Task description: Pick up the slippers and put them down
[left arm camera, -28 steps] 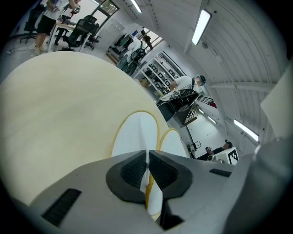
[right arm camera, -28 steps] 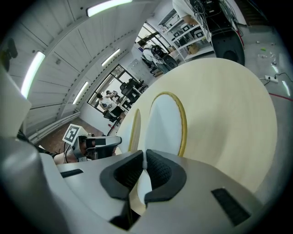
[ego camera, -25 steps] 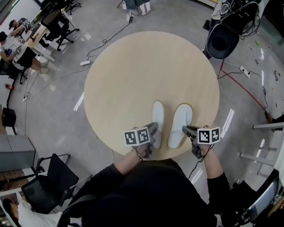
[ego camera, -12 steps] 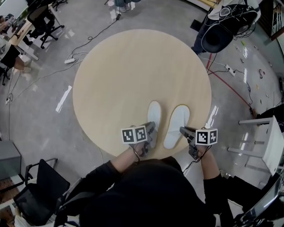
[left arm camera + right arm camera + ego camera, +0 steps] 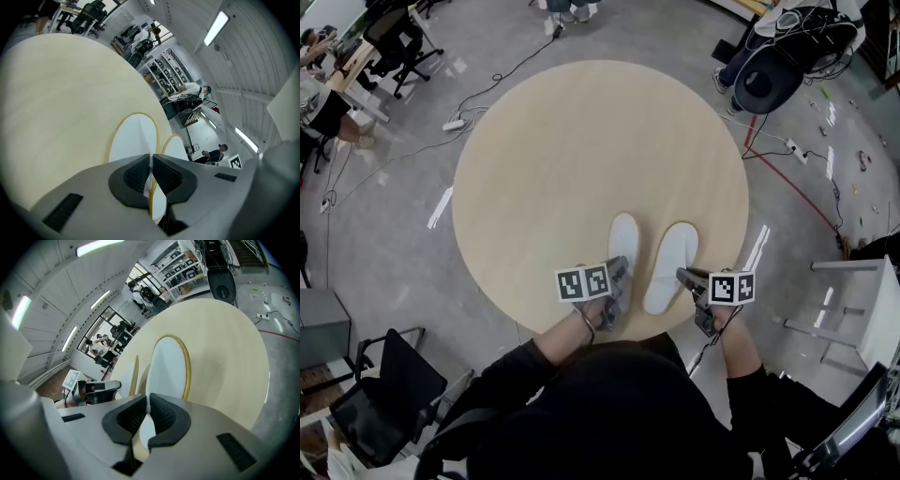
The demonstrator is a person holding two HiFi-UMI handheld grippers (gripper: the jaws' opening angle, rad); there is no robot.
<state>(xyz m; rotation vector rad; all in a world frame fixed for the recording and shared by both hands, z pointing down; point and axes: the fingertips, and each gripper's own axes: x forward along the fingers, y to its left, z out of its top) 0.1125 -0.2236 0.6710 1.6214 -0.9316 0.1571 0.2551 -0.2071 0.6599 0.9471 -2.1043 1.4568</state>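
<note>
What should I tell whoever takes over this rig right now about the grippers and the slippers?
Left gripper: shut on the heel of the left slipper.
Right gripper: shut on the heel of the right slipper.
Slippers: side by side near the table edge closest to the person, toes pointing away; lifted or resting, unclear.
Done: both gripped.
To do: put them down, let go.

Matt pale wood table (image 5: 581,159), white cloth slippers (image 5: 669,267)

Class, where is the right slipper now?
In the head view, the right slipper is right of the left slipper at the round table's near edge.
</note>
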